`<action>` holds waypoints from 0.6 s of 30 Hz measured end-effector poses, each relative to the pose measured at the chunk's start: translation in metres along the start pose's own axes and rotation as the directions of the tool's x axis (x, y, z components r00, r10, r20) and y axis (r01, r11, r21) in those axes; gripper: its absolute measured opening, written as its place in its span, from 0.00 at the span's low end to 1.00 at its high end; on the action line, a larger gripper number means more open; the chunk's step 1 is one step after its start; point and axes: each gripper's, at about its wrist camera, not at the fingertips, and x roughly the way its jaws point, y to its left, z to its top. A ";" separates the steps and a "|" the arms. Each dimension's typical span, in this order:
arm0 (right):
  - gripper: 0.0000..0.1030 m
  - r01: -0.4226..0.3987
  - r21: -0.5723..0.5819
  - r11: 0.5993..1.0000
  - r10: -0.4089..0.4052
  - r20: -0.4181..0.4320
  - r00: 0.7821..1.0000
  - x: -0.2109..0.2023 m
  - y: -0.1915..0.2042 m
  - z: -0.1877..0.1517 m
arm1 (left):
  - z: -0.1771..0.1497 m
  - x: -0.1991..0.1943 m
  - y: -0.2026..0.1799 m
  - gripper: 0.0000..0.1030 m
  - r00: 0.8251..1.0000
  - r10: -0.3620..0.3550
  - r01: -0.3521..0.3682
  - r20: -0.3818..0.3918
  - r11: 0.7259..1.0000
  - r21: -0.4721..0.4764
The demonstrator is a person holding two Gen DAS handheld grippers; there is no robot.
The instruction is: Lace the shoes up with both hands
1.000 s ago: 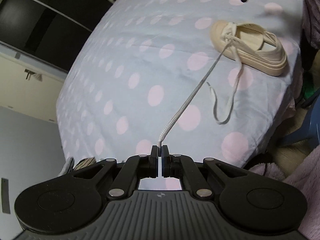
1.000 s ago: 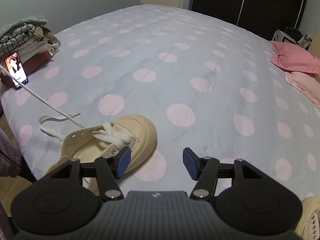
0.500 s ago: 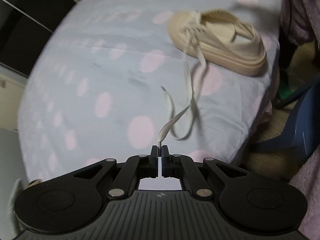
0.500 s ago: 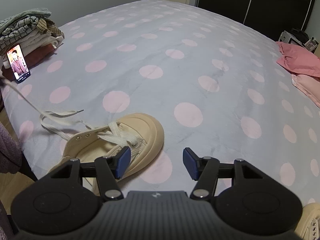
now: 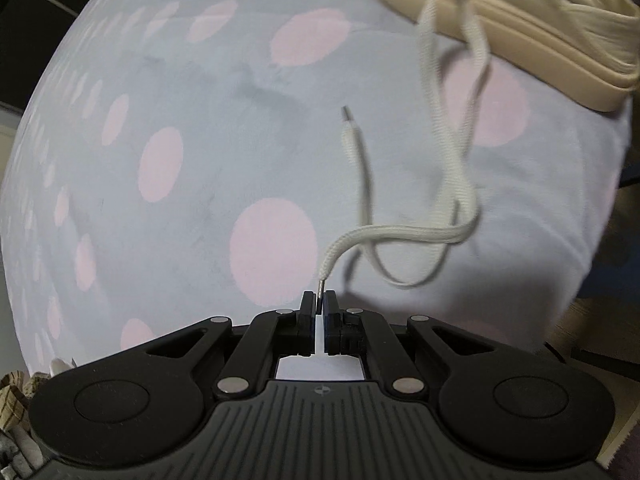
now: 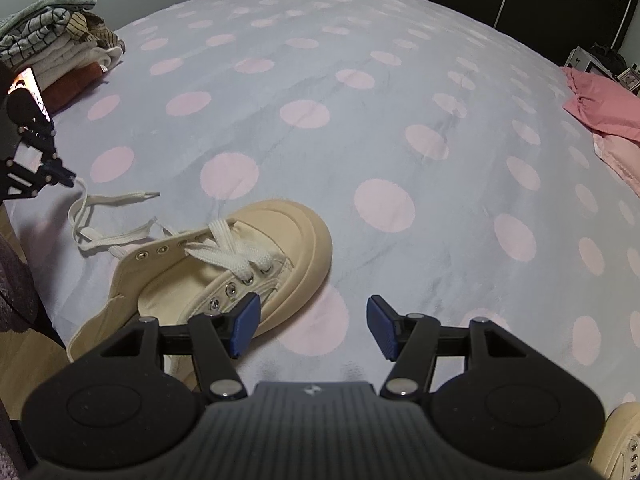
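Nearest in the left wrist view, the left gripper [image 5: 319,300] is seen with its jaws almost together, and they have just been opening slightly. The metal aglet [image 5: 320,287] of one lace end stands between the pads; whether it is pinched or merely resting there cannot be told for certain, since a sliver of light shows in the gap. From that tip the lace [image 5: 400,236] runs slack to the right, loops over the bedspread [image 5: 180,92] and climbs toward the beige shoe [image 5: 520,16] at the upper right edge. The other lace end [image 5: 350,128] lies loose on the cloth, ahead of the fingers, pointing away.

In the right wrist view, the right gripper [image 6: 312,328] is held with its jaws wide apart and nothing between them, just above the cloth. The shoe [image 6: 224,276] lies directly to its left, with the left pad overlapping the near row of eyelets. Its long axis runs from the heel at lower left to the toe at upper right. Only the front eyelets are laced, and the rear eyelets [image 6: 151,253] stand empty.

The coming move is judged to turn on this: the empty eyelets are far nearer the right gripper, while the lace tip is with the left, well apart on the far side of the shoe. Farther back, folded clothes [image 6: 60,40] and a pink pillow [image 6: 600,108] are seen.
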 end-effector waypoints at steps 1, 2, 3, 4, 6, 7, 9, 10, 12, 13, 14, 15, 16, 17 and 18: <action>0.61 -0.002 -0.005 1.000 0.002 -0.005 1.000 0.002 0.000 0.000 | 0.000 0.001 0.003 0.14 1.000 0.005 -0.005 0.003 1.000 -0.017; 0.61 -0.004 -0.009 1.000 0.004 -0.009 1.000 0.004 0.001 0.001 | -0.001 0.002 0.006 0.17 1.000 0.010 -0.010 0.007 0.999 -0.034; 0.61 -0.006 -0.014 1.000 0.006 -0.014 1.000 0.006 0.001 0.001 | -0.001 0.002 0.010 0.21 1.000 0.008 -0.007 0.015 0.998 -0.058; 0.61 -0.008 -0.020 1.000 0.008 -0.018 1.000 0.007 0.002 0.001 | -0.002 0.001 0.014 0.22 1.000 0.000 0.003 0.025 0.996 -0.087; 0.61 -0.011 -0.033 0.999 0.011 -0.021 1.000 0.009 0.004 0.002 | -0.002 0.000 0.023 0.22 0.999 -0.003 0.009 0.039 0.988 -0.152; 0.61 -0.014 -0.040 0.999 0.013 -0.022 1.000 0.010 0.005 0.003 | -0.002 -0.002 0.027 0.22 0.999 0.005 0.004 0.050 0.984 -0.181; 0.62 -0.018 -0.050 0.999 0.017 -0.024 1.000 0.011 0.006 0.004 | -0.003 -0.007 0.033 0.22 0.996 0.021 -0.002 0.082 0.975 -0.223; 0.63 -0.021 -0.055 0.998 0.020 -0.025 0.999 0.012 0.007 0.004 | -0.002 -0.010 0.035 0.22 0.995 0.023 0.002 0.101 0.971 -0.237; 0.64 -0.023 -0.062 0.998 0.021 -0.028 0.999 0.013 0.008 0.005 | 0.000 -0.017 0.039 0.22 0.989 0.009 0.031 0.149 0.964 -0.266; 0.64 -0.026 -0.063 0.998 0.024 -0.029 0.999 0.014 0.009 0.005 | 0.002 -0.021 0.040 0.22 0.983 -0.021 0.072 0.183 0.957 -0.280; 0.64 -0.029 -0.064 0.998 0.027 -0.030 0.999 0.015 0.009 0.005 | 0.004 -0.023 0.040 0.22 0.976 -0.050 0.111 0.212 0.951 -0.287; 0.64 -0.031 -0.064 0.997 0.029 -0.030 0.999 0.015 0.009 0.006 | 0.007 -0.025 0.039 0.22 0.969 -0.079 0.147 0.235 0.946 -0.289; 0.64 -0.033 -0.063 0.997 0.031 -0.031 0.999 0.016 0.009 0.006 | 0.010 -0.027 0.038 0.22 0.960 -0.108 0.184 0.259 0.939 -0.290; 0.64 -0.034 -0.064 0.997 0.032 -0.033 0.999 0.016 0.009 0.006 | 0.014 -0.026 0.036 0.22 0.954 -0.131 0.208 0.269 0.937 -0.282; 0.64 -0.035 -0.064 0.997 0.033 -0.034 0.999 0.016 0.009 0.006 | 0.018 -0.023 0.032 0.22 0.951 -0.151 0.225 0.269 0.937 -0.268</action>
